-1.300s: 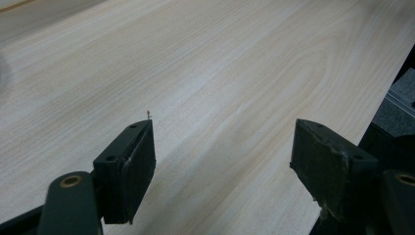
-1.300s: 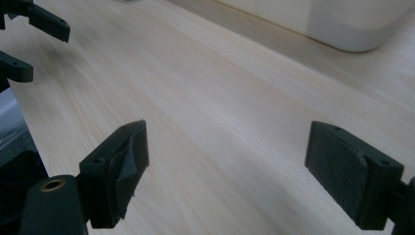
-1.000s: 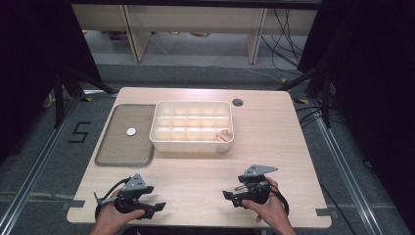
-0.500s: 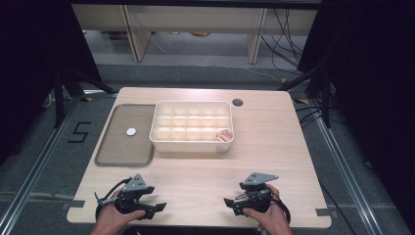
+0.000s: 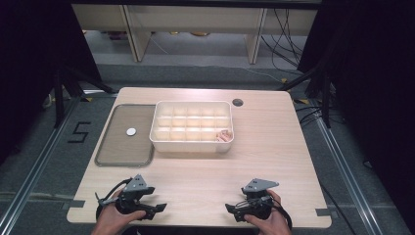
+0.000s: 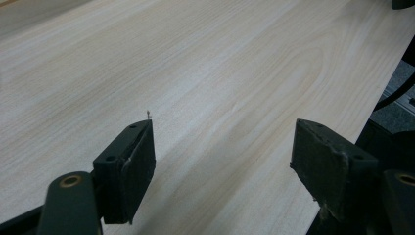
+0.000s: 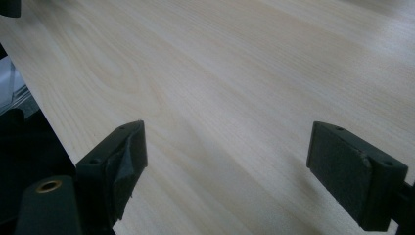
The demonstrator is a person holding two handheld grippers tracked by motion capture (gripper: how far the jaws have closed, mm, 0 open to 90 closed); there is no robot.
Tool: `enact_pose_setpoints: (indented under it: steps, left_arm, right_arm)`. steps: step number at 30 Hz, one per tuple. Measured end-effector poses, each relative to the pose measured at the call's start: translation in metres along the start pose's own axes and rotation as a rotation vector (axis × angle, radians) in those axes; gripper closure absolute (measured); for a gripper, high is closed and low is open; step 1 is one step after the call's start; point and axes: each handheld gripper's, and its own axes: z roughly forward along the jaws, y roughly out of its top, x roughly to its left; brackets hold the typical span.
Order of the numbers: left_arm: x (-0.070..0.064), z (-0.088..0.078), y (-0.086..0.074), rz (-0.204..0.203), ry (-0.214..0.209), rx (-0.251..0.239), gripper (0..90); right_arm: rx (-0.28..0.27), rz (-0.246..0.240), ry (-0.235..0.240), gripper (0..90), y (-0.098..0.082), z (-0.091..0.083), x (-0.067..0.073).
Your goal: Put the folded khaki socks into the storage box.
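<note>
From the table's [image 5: 274, 147] left edge rightward: left gripper [image 5: 149, 209] wide open, empty, at the near edge; tray [image 5: 122, 159] with white disc [image 5: 131, 131]; compartment box [image 5: 192, 144]; right gripper [image 5: 235, 211], likewise wide open and empty, has withdrawn toward the near edge, indicating no step underway.

The high view looks forward and down over the whole pale wooden table [image 5: 274, 147]; both gripper views skim, apparently low, over its near edge.
</note>
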Motion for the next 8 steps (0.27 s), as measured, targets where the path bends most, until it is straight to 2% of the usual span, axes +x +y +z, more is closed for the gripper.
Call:
enact_pose_setpoints:
  steps: [3, 4, 8]
  left_arm:
    - [-0.0001, 0.0003, 0.0000, -0.003, 0.000, -0.003, 24.1]
    - [-0.0017, 0.0017, -0.0003, -0.027, 0.001, -0.024, 24.1]
    - [-0.0014, 0.0019, -0.0005, -0.030, 0.002, -0.023, 24.1]
  right_arm:
    - [-0.001, -0.010, -0.005, 16.0, -0.0002, 0.0007, -0.0003]
    - [0.000, -0.010, 0.002, 16.1, -0.0002, 0.0011, -0.0005]
    - [0.003, -0.011, -0.002, 16.1, 0.0000, 0.0012, 0.0001]
